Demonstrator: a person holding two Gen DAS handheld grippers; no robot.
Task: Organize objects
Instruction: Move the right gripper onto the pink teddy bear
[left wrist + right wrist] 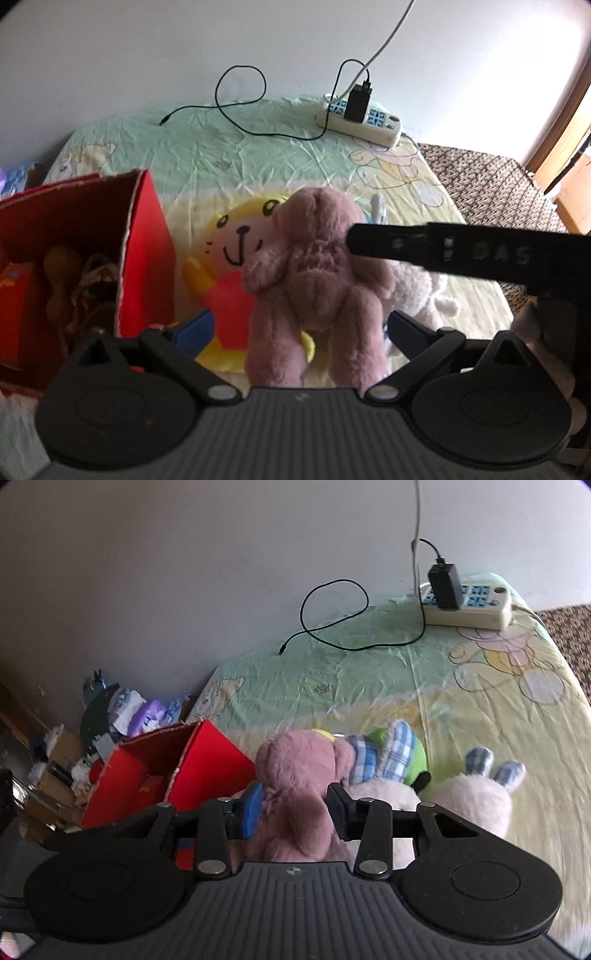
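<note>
I'm holding the right gripper clamped on the mauve plush bear, blue pad pressing one side of its body, black pad the other, so the jaws are sitting narrow around the toy. In the left wrist view the same mauve plush bear is hanging upright with legs dangling, and the right gripper is reaching in from the right as a black bar touching the bear at chest height.

My left gripper is standing wide apart; the bear's legs are hanging between the blue fingertips, but I'm not seeing the pads pressing on them.

The red cardboard box is sitting open just left of the bear, with a few toys already inside, too dark to name. In the right view the red cardboard box is also just left of the held bear.

Behind the bear a yellow tiger plush in a red shirt is lying face up on the cartoon-print bedsheet. White bunny plushes with blue plaid ears are lying right of the bear, with a green toy among them.

Far back on the sheet a white power strip is carrying a black charger, its black cable looping across toward the wall.
</note>
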